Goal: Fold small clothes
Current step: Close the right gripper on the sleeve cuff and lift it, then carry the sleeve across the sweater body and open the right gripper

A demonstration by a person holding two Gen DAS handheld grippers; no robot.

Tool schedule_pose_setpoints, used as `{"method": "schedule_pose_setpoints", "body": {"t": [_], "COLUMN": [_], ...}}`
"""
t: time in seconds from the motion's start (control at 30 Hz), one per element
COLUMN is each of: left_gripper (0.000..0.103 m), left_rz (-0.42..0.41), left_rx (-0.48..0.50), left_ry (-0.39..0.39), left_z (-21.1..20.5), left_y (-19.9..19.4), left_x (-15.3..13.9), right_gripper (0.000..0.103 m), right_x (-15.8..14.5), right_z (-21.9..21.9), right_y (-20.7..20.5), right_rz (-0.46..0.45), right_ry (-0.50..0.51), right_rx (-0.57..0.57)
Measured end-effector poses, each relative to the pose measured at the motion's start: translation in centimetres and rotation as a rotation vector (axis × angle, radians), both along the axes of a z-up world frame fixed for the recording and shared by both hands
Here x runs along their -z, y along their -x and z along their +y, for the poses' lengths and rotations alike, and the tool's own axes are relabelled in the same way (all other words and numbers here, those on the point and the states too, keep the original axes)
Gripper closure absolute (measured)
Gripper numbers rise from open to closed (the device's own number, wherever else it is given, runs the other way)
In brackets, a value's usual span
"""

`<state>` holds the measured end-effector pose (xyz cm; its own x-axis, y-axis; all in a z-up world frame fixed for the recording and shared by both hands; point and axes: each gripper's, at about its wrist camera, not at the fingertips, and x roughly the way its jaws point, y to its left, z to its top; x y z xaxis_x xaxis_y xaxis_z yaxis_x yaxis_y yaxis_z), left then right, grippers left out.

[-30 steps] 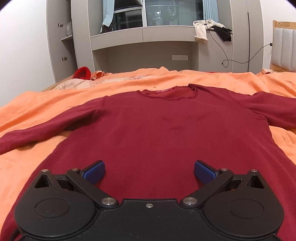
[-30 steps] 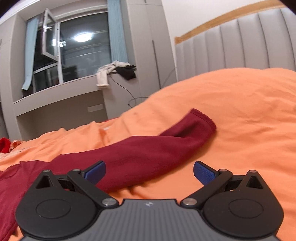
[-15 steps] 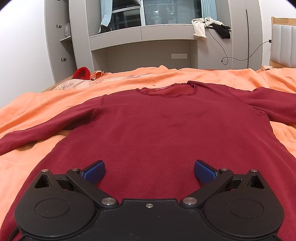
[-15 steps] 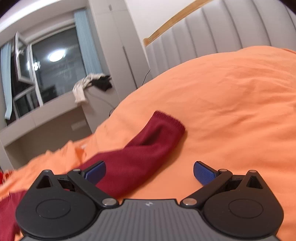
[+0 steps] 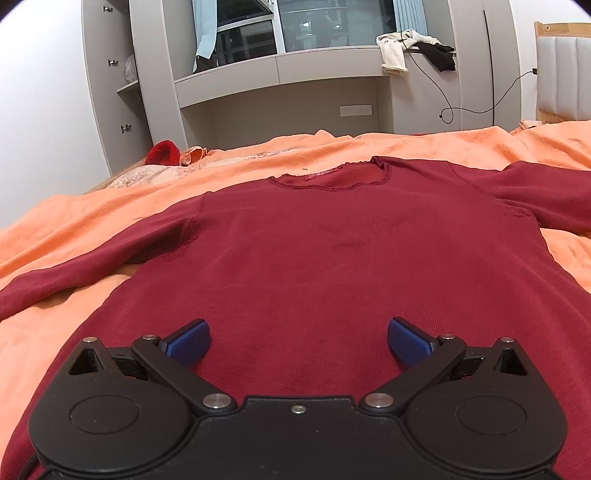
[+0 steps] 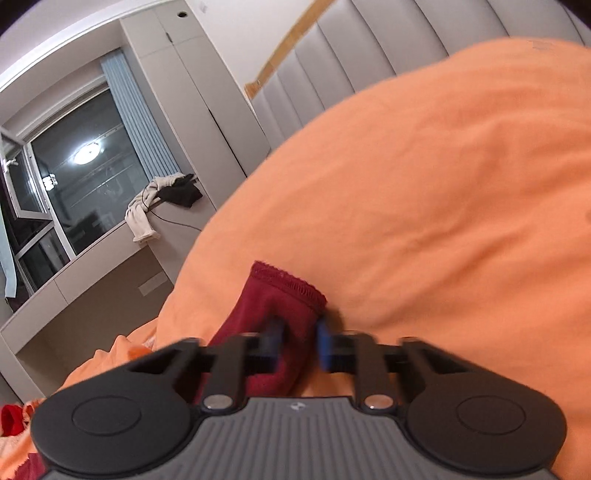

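A dark red long-sleeved sweater [image 5: 332,258] lies spread flat, front up, on an orange bedspread [image 5: 92,221], its neckline [image 5: 328,179] toward the far edge of the bed and its hem toward the camera. One sleeve [image 5: 74,273] runs out from the body to the left across the bedspread; the other sleeve [image 5: 546,192] runs off to the right. The left gripper [image 5: 298,341] hovers over the lower part of the sweater's body with its two blue fingers [image 5: 188,341] spread wide apart and nothing between them. In the right wrist view, the right gripper [image 6: 298,341] is at the end of the right sleeve, just behind the cuff [image 6: 288,284]; its jaws are closing with the sleeve cloth bunched between the blue pads [image 6: 323,343], which already press on the fabric from both sides. The cuff's stitched edge stands up just beyond the fingertips, against the orange bedspread [image 6: 443,203] that swells up behind it. Beyond the sweater, at the far side of the bed, a small red garment [image 5: 162,153] lies on the bedspread near a grey cabinet [image 5: 147,74]. Farther back a grey ledge under the window [image 5: 332,22] carries a white cloth [image 5: 395,51] and a black cloth [image 5: 439,55], with a black cable [image 5: 447,107] hanging down from it. A padded grey headboard [image 6: 332,74] rises behind the bedspread on the sweater's right-sleeve side.
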<state>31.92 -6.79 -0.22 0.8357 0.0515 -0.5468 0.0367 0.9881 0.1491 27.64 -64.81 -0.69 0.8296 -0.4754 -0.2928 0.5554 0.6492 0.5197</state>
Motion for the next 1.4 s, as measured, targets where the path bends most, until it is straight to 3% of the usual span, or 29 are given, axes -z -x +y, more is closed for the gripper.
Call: {"method": "schedule_pose_setpoints", "body": {"t": [0.23,0.33,0.53,0.63,0.73,0.9,1.07,1.2,1.4], "left_gripper": [0.000,0.000,0.000,0.000,0.000,0.000,0.000,0.000,0.001], "left_rz": [-0.036,-0.065,-0.102,-0.115,-0.130,-0.161,-0.200,-0.213,-0.202], "left_rx": [-0.014,-0.025,-0.035,-0.039,-0.052,-0.086,-0.149,-0.253,-0.350], "left_ry": [0.037,0.030,0.020,0.041,0.075,0.145,0.191,0.200,0.262], "left_z": [0.9,1.2,1.4,1.7,2.5,4.4,6.6,8.8,12.0], "left_y": [0.1,0.3,0.6,0.5,0.4,0.6,1.0,0.8,0.5], "left_x": [-1.1,-1.6,-2.3,-3.0,-3.8,-5.2,-6.5,-7.3,-8.0], "right_gripper": [0.093,0.093,0.093,0.093,0.093,0.093,0.093,0.093,0.093], "right_x": [-3.8,-4.9,-4.1,-4.7,-6.7,-11.0,-14.7,-15.3,-13.8], "right_z": [0.8,1.4,1.8,2.8,5.5,11.7,19.1,25.3,34.4], "right_y": [2.6,3.3,2.4,2.5,2.3,0.8,-3.2,-6.8,-11.2], "right_rz": [-0.134,-0.137,-0.076,-0.097,-0.133,-0.213,-0.253,-0.234,-0.169], "right_ry": [-0.013,-0.021,-0.053,-0.057,0.006,0.117,0.192,0.227,0.268], "right_rx": [-0.002,0.005,-0.002,-0.011,-0.054,-0.203,-0.426,-0.602,-0.786]}}
